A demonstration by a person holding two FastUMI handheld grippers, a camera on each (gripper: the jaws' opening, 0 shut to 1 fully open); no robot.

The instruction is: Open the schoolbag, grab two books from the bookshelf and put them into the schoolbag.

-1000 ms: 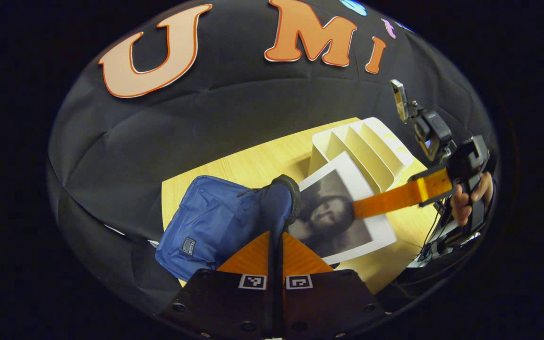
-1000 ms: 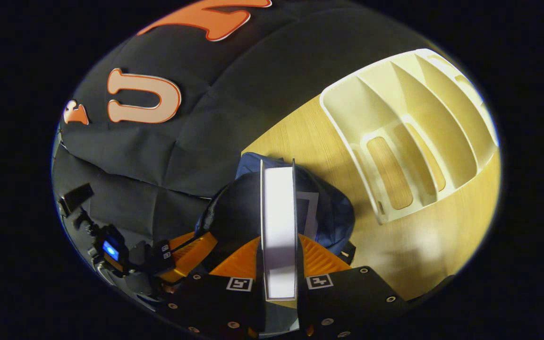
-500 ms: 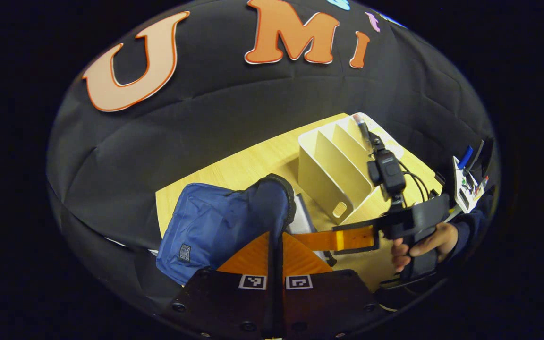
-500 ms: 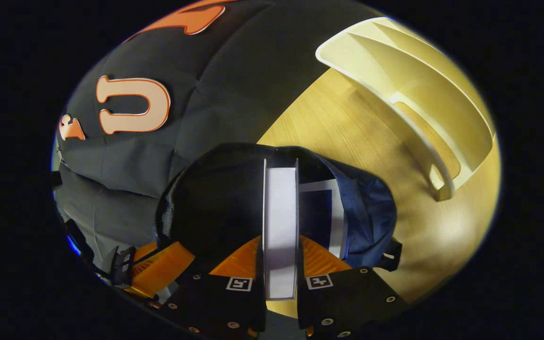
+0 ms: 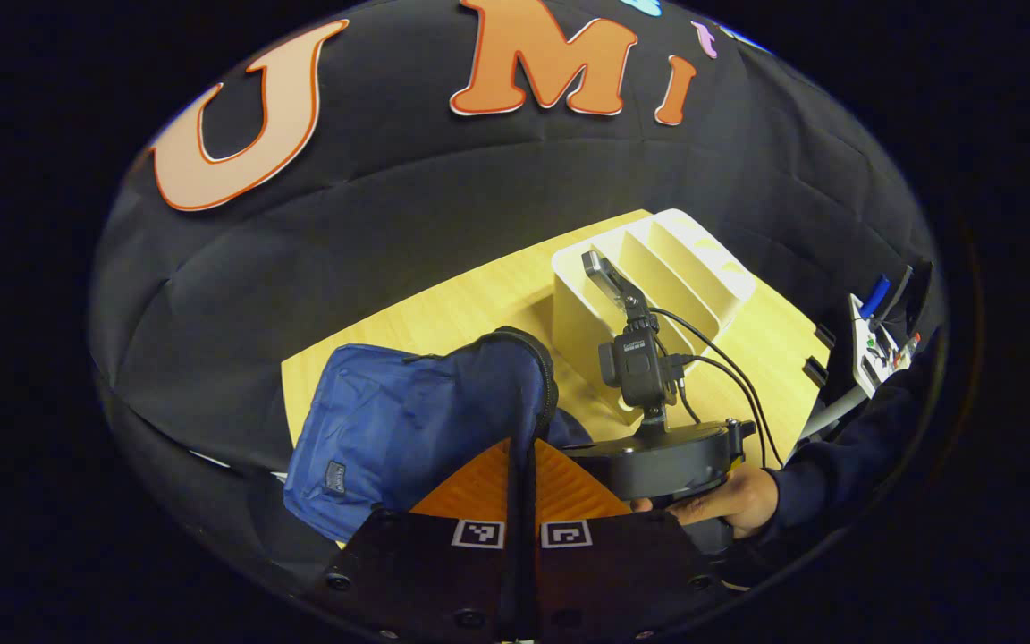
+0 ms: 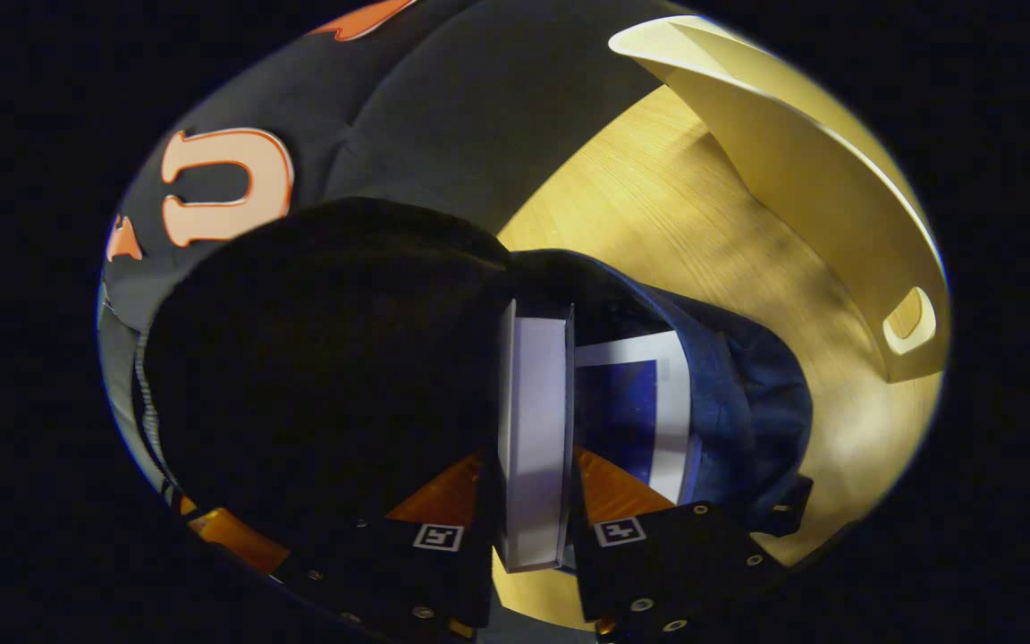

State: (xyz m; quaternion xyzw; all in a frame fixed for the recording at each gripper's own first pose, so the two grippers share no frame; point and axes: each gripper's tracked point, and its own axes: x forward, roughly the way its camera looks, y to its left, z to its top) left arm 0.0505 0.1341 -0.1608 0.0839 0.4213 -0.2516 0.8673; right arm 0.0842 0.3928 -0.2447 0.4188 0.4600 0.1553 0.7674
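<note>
Right gripper [image 6: 533, 465]: jaws clamped on book [image 6: 533, 429], fore-edge toward camera, book pushed into dark mouth of schoolbag [image 6: 730, 394]. 2nd book [image 6: 631, 411], blue cover with white border, already inside bag, just right of held one. Left gripper [image 5: 522, 474]: fingers closed tight on raised rim of bag opening [image 5: 528, 376], holding it up. Bag at near-left edge of tabletop [image 5: 443, 313]. Bookshelf [image 5: 658, 268] near far-right corner, slots bare. Hand [image 5: 730, 501] with dark sleeve [image 5: 837, 465] gripping right gripper's handle.
</note>
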